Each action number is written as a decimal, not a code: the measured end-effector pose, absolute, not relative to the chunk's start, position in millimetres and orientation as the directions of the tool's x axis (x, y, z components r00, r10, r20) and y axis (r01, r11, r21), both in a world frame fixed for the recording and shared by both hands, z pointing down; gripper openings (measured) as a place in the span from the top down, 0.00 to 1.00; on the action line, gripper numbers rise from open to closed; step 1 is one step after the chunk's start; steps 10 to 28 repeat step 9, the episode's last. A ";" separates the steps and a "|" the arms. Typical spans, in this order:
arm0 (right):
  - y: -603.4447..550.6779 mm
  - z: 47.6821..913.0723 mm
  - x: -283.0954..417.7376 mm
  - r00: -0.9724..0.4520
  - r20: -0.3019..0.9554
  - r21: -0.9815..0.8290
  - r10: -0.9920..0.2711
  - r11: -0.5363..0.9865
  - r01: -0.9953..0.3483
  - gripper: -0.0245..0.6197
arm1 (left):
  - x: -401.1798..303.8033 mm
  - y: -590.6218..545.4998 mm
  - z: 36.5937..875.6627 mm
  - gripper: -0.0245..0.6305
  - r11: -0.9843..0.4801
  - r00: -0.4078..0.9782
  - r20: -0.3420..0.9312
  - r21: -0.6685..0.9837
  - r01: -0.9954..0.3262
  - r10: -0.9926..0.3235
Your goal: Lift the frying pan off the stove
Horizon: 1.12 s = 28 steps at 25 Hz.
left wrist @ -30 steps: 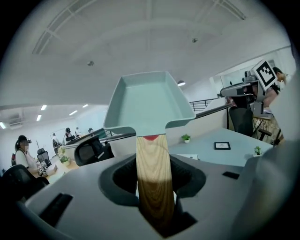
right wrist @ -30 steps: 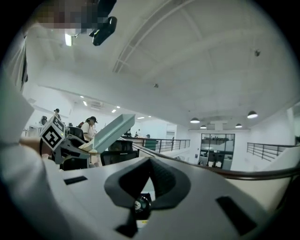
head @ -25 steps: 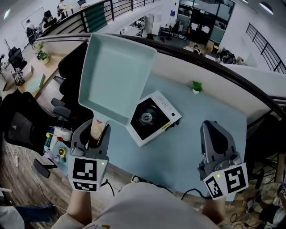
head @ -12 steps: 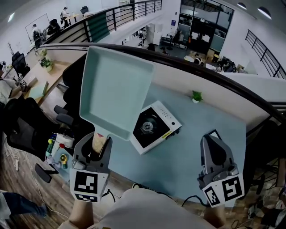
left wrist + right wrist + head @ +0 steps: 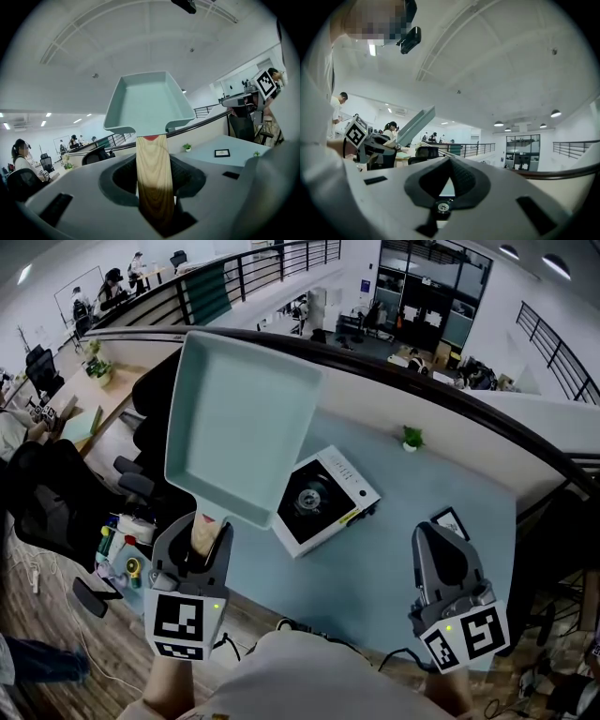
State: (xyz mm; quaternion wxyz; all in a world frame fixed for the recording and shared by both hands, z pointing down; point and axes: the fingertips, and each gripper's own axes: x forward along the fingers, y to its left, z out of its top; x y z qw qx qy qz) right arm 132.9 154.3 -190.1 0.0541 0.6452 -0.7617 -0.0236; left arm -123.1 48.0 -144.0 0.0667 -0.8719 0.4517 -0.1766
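The pale teal square frying pan hangs in the air, tilted up, above and left of the white portable stove. Its wooden handle runs down between the jaws of my left gripper, which is shut on it. In the left gripper view the handle fills the gap and the pan rises ahead. The stove's black burner is bare. My right gripper hovers over the table's right side, shut and empty. From the right gripper view the pan shows edge-on at left.
The light blue table carries a small potted plant at the back and a small black-framed card on the right. A dark curved railing borders the far side. Office chairs and clutter stand at left.
The pan stays aloft in my left gripper, barely moved. My right gripper has drifted slightly left, and the framed card now shows beside it.
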 end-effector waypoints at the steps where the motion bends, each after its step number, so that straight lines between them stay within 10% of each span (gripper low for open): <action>1: 153.9 -188.5 133.5 -0.162 0.053 0.102 -0.985 0.167 -0.981 0.96 | -123.1 49.2 -144.1 0.72 -0.583 0.531 0.246 -0.271 -0.766 -0.811; 28: 147.8 -178.9 136.7 -0.179 0.061 0.047 -0.982 0.182 -0.982 0.96 | -122.0 49.5 -142.1 0.72 -0.584 0.527 0.259 -0.267 -0.766 -0.810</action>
